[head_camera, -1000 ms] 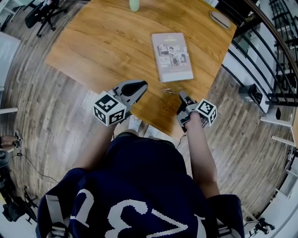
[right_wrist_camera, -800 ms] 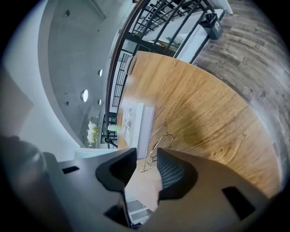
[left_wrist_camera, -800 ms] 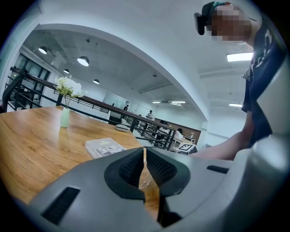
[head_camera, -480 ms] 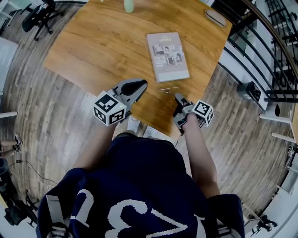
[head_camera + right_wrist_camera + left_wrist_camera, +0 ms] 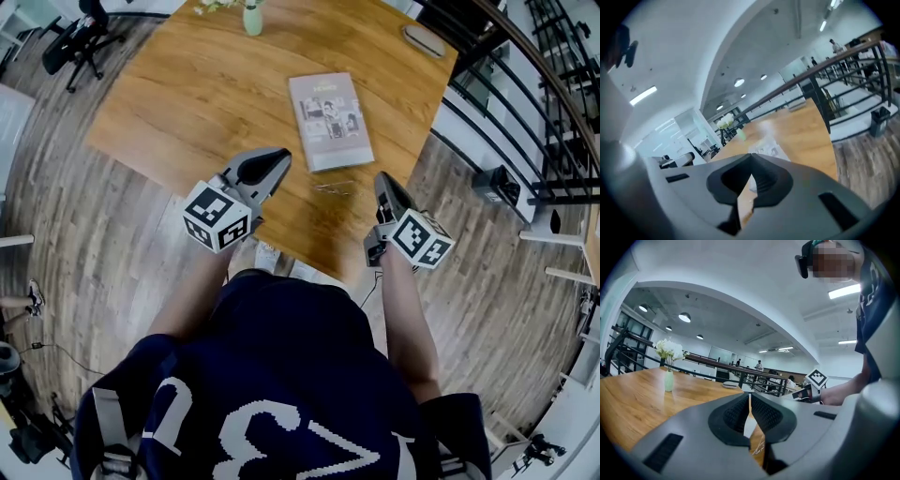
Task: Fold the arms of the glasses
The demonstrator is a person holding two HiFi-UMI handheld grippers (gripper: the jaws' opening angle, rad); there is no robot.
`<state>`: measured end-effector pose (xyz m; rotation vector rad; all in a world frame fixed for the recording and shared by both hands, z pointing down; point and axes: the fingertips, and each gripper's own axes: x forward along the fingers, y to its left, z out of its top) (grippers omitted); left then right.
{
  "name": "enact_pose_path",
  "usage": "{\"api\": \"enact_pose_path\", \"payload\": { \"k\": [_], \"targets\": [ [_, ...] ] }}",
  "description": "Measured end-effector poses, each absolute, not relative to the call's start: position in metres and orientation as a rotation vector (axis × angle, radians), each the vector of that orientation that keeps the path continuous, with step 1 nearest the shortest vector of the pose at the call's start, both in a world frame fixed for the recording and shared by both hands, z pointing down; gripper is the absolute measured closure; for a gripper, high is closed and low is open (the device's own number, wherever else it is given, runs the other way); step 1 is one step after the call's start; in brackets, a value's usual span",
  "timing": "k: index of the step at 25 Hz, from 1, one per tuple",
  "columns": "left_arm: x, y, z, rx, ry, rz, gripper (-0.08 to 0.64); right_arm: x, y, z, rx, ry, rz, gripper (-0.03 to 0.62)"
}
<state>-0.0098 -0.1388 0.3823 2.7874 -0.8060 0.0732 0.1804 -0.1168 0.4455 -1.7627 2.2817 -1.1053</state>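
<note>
The glasses (image 5: 335, 187), a thin wire frame, lie on the wooden table (image 5: 206, 103) just in front of the book (image 5: 330, 120). My right gripper (image 5: 382, 178) hangs above the table's near edge, just right of the glasses and clear of them. Its jaws have just been closing and now stand shut with nothing between them, as the right gripper view (image 5: 751, 154) also shows. My left gripper (image 5: 274, 161) hovers to the left of the glasses, shut and empty; the left gripper view (image 5: 749, 395) shows its tips meeting.
A pale green vase (image 5: 252, 17) with white flowers stands at the table's far edge, and a dark oval object (image 5: 424, 39) lies at the far right corner. A black railing (image 5: 525, 112) runs along the right. Wood floor surrounds the table.
My right gripper has risen off the table beside the glasses, rolled over and gone from open to shut. The left gripper has lifted slightly. The glasses stay on the table.
</note>
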Motion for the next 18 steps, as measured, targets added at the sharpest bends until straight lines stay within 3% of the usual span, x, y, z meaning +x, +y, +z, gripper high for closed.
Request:
{"api": "enact_pose_path", "payload": {
  "k": [8, 18],
  "targets": [
    [-0.019, -0.156, 0.315, 2.907, -0.960, -0.001, 0.532, 0.193, -0.119, 0.329, -1.909, 2.408, -0.407, 0.568],
    [-0.027, -0.155, 0.261, 2.968, -1.105, -0.081, 0.534, 0.183, -0.102, 0.260, -1.885, 2.385, -0.118, 0.568]
  ]
}}
